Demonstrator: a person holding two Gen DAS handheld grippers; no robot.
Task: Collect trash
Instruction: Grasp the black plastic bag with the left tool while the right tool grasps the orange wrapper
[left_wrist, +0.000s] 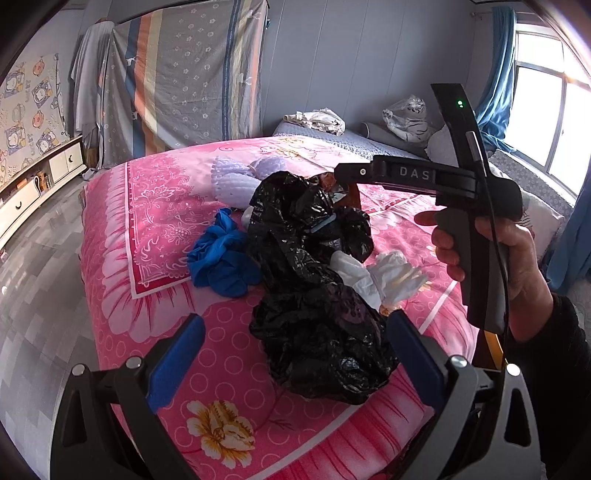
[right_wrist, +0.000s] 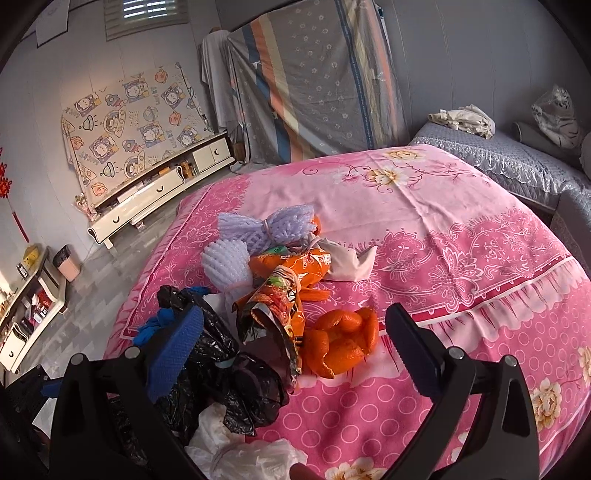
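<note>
Both grippers w/ jaws wide, holding nothing. Left gripper (left_wrist: 295, 354) hangs over black bag (left_wrist: 314, 295) on pink bed (left_wrist: 147, 206); blue gloves (left_wrist: 221, 258) just left of bag, tissue (left_wrist: 384, 277) right. Right gripper (right_wrist: 295, 350) above orange peel (right_wrist: 341, 338) & snack wrapper (right_wrist: 277, 306); foam nets (right_wrist: 251, 236) behind.

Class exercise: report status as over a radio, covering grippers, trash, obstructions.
Left gripper open over black bag. Right gripper open above orange peel and snack wrapper. Nothing gripped. Path clear.
</note>
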